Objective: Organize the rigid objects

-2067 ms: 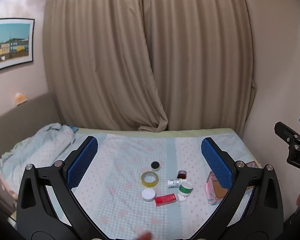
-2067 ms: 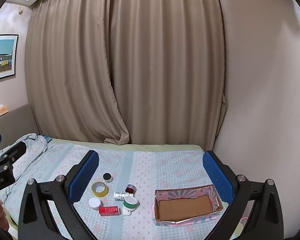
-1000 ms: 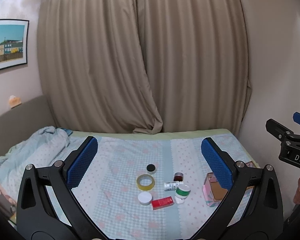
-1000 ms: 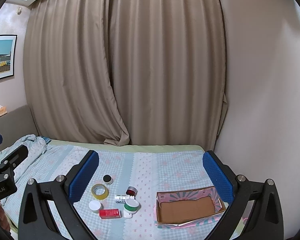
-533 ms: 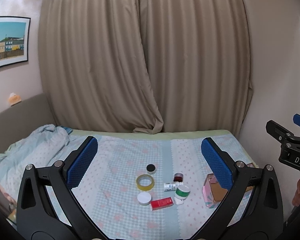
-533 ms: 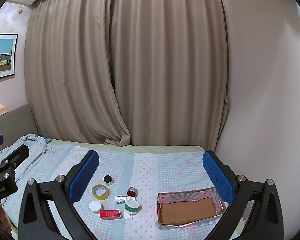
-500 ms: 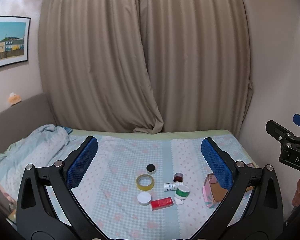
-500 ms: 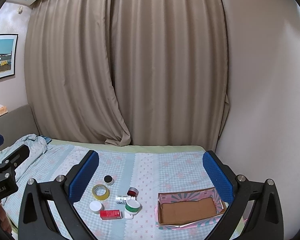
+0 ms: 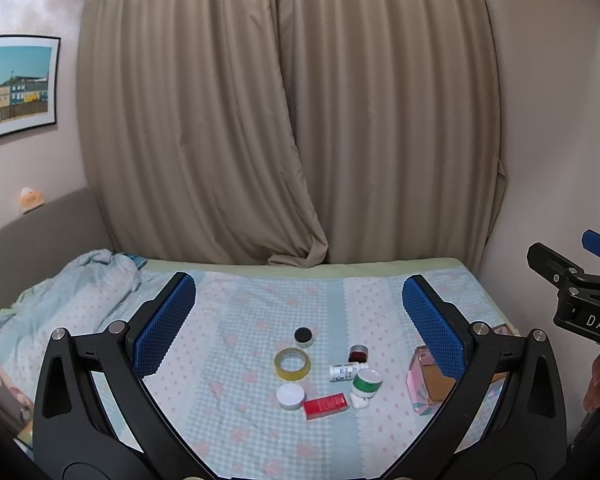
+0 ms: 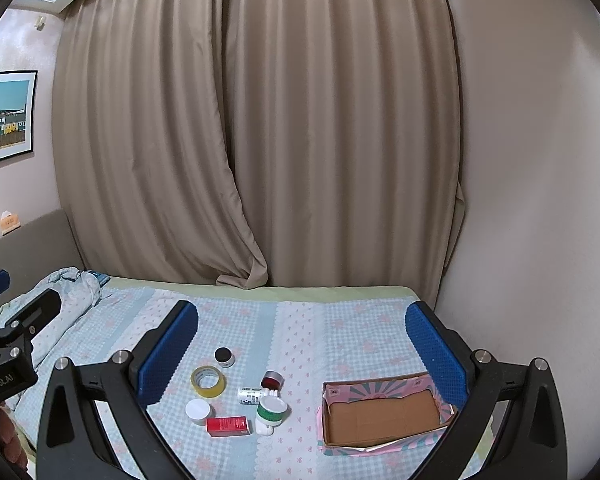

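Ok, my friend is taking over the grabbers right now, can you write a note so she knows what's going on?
Left gripper: open, empty, held above the bed.
Right gripper: open, empty, also up high.
Cardboard box: on the bed's right side, nothing in it.
Loose on the bed, left of the box: tape roll, black-lidded jar, white-lidded jar, red box, green-banded jar, small white bottle, dark red jar.
Done: nothing.
Left: probably box them all.

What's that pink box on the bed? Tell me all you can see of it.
The pink box is a shallow, open-topped cardboard tray. Its outer walls carry a pink and teal sunburst print; the inside floor is plain brown card. It holds nothing and lies flat on the checked bedsheet, to the right of the small jars, apart from them. In the left wrist view the left gripper's finger hides part of it. Neither gripper touches it.
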Available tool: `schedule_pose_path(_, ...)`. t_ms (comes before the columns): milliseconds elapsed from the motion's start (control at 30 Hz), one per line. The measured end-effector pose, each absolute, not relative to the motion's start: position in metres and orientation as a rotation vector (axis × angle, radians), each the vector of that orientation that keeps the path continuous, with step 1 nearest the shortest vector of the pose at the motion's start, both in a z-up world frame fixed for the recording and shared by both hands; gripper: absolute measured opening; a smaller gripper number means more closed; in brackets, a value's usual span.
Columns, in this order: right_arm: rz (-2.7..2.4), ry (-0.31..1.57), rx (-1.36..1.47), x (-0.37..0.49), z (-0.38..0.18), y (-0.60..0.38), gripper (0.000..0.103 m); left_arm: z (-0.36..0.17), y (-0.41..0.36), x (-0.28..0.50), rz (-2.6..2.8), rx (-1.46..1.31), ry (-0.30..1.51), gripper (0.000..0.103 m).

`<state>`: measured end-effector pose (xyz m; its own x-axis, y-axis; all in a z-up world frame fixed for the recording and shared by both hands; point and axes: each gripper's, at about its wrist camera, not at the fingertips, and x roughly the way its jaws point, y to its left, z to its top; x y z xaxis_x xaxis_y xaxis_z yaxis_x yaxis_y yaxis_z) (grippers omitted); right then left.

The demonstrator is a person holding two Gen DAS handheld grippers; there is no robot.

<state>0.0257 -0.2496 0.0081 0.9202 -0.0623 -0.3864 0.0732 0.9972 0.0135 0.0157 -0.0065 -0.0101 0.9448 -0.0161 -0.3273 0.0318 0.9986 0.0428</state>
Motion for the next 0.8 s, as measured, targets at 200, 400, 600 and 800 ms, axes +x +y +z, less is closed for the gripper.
schedule_pose_path(200, -0.071, 0.395, 0.027, 0.0214, 0.0097, -0.2503, 0.103, -0.0087, -0.0068, 0.0147, -0.029, 0.044, 0.337, 0.103)
schedule_pose_path(400, -0.071, 0.392, 0.026, 0.0198, 0.0111, -0.2514, 0.103, -0.0071, -0.0069, 0.0146, -0.03, 0.043, 0.336, 0.103)
schedule_pose_path(600, -0.071, 0.39, 0.026, 0.0202, 0.0118, -0.2524, 0.103, -0.0066, -0.0061, 0.0145, -0.03, 0.043, 0.337, 0.103)
schedule_pose_path(800, -0.072, 0.387, 0.024, 0.0208, 0.0122, -0.2543, 0.103, -0.0072, -0.0086, 0.0115, -0.024, 0.043, 0.331, 0.103)
